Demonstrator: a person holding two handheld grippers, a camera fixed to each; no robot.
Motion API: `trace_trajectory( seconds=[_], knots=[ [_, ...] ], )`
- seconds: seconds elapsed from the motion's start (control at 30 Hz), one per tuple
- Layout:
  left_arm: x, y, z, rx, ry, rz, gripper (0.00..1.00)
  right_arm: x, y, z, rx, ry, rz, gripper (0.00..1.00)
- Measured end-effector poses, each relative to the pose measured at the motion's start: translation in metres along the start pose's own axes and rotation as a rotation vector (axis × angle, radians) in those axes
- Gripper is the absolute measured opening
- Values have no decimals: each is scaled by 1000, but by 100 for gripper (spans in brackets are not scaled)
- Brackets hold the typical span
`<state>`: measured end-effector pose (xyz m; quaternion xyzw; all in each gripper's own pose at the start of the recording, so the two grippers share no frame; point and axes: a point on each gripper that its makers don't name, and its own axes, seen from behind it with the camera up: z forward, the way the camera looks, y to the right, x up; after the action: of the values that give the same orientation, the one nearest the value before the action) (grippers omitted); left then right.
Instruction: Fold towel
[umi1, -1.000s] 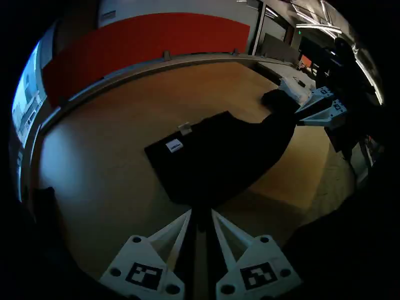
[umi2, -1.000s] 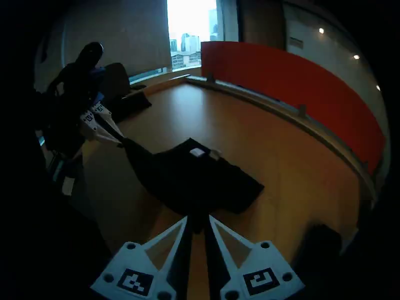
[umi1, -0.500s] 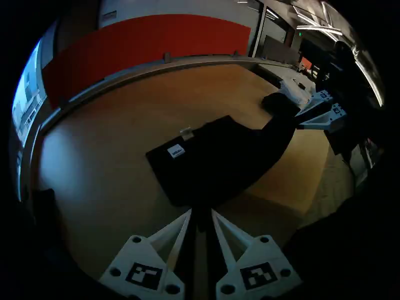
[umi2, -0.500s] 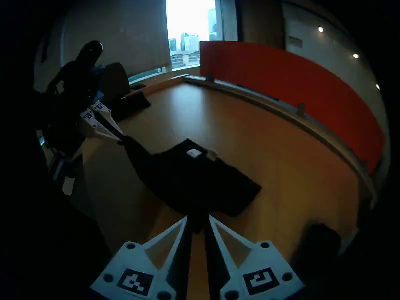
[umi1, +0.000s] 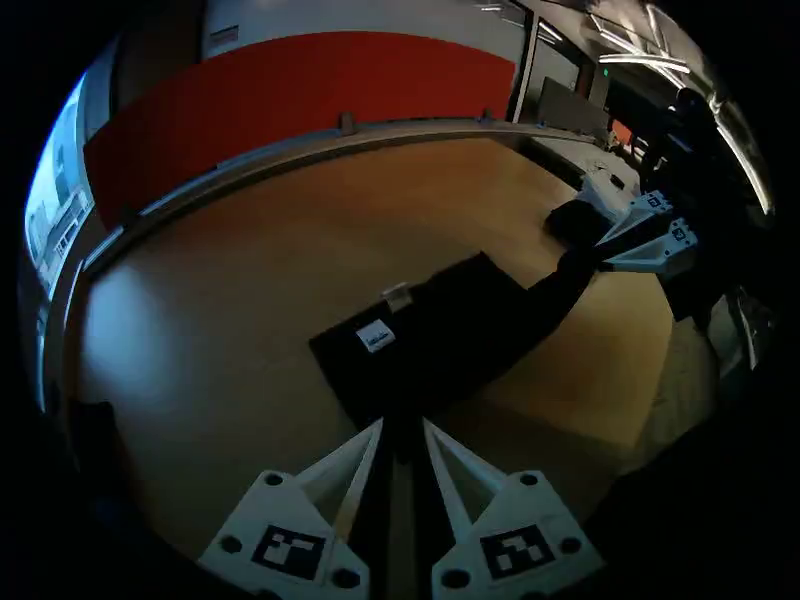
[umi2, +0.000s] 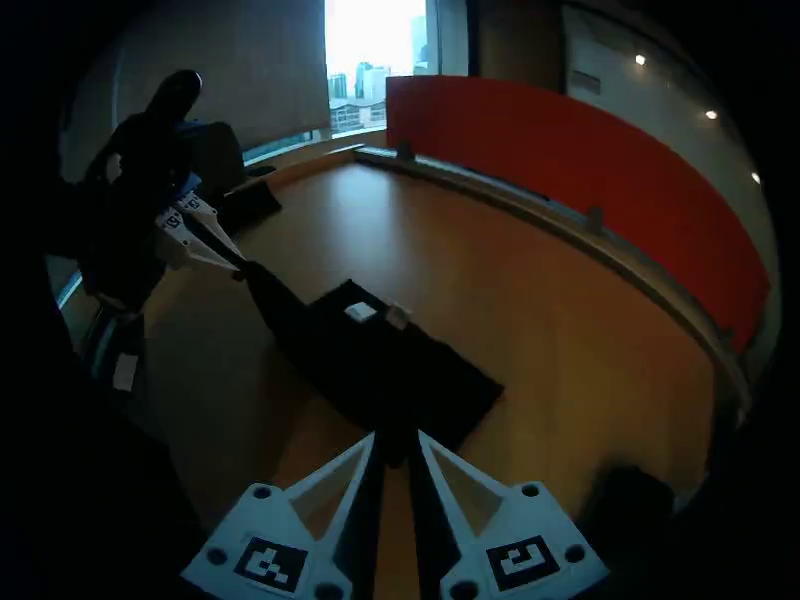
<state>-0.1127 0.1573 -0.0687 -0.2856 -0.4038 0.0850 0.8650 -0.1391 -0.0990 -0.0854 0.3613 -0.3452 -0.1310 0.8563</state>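
My left tongs (umi1: 400, 445) are pinched together on a near corner of the black towel (umi1: 450, 325). The dark cloth runs up out of the narrow slit between the two fingers. My right tongs (umi2: 397, 445) are clamped the same way on another corner, with fabric caught between their tips.

The towel lies mostly flat on the wooden counter (umi1: 200, 330), roughly in the middle of it. It is drawn out into a long narrow strip toward each held corner. In the left gripper view that strip stretches away to my right tongs at the far right. In the right gripper view it stretches to my left tongs at the upper left.

A small white label (umi1: 375, 337) sits on the towel's upper face near one edge. A second pale tag (umi1: 397, 294) sits just beyond it at the hem.

A red partition (umi1: 300, 90) runs along the far side of the counter. A bright window (umi2: 375, 55) lies past its end.
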Motion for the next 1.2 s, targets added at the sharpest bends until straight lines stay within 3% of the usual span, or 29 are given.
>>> trace_trajectory(
  seconds=[0.37,0.77,1.2],
  knots=[
    [17,-19,28,9,-1,20,12,5,28,22,-17,-24,-2,15],
    [12,-27,47,13,-21,35,12,-3,38,40,-19,-50,3,15],
    [14,-46,80,54,-26,49,16,-8,58,69,-55,-58,32,16]
  ],
)
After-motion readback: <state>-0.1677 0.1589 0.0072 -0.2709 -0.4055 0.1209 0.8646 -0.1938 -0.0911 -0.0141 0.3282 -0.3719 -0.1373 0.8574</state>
